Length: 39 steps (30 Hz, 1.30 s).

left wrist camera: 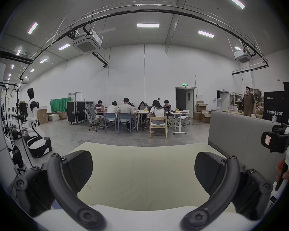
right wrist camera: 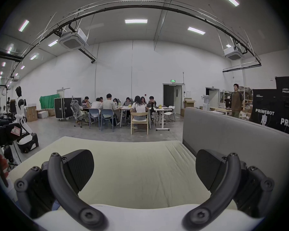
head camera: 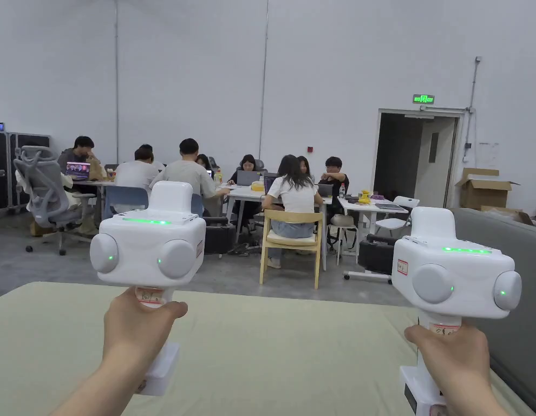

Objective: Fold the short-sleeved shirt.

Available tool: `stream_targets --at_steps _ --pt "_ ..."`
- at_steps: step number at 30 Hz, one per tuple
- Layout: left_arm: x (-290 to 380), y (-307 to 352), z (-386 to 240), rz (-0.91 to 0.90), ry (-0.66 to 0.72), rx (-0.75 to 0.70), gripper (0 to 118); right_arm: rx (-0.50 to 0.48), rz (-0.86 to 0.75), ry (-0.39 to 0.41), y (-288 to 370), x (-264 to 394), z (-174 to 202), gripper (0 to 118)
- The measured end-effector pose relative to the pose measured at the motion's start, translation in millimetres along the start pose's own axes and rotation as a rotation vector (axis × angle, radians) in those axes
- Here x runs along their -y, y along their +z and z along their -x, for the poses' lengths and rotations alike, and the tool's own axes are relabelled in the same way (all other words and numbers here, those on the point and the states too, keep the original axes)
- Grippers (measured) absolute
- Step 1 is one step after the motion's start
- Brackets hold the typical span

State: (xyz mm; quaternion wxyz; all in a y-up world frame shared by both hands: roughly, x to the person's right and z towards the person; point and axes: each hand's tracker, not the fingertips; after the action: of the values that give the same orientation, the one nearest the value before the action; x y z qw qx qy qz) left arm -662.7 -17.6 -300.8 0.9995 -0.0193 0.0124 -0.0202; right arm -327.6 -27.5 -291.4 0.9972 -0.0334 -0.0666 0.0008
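The table cover (head camera: 272,346) is pale yellow-green and plain, with no pattern. The left gripper (left wrist camera: 143,171) has black jaws, and its body is white with small green lights. The right gripper (right wrist camera: 144,169) has black jaws too, with the same white body and green lights. The panel (right wrist camera: 223,134) beside the table is grey. The far wall (head camera: 315,70) is white, and the floor (head camera: 229,273) is grey. The sign (head camera: 423,99) over the dark doorway glows green. One chair (head camera: 291,238) is light wood, another chair (left wrist camera: 124,119) is grey-blue. A cloth (left wrist camera: 60,104) by the wall is bright green. The big cases (right wrist camera: 272,108) are black with white letters
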Motion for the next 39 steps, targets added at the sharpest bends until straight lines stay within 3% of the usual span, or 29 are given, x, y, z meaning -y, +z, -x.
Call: stream_targets --at_steps 22,39 --pt "0.4 -1.5 -1.6 0.009 0.02 0.024 118 -0.027 0.013 0.03 -4.1 -5.2 5.8 118" --pt "2.1 4.2 -5.7 0.001 0.011 -0.005 118 -0.009 0.021 -0.003 -2.8 0.5 2.9 118"
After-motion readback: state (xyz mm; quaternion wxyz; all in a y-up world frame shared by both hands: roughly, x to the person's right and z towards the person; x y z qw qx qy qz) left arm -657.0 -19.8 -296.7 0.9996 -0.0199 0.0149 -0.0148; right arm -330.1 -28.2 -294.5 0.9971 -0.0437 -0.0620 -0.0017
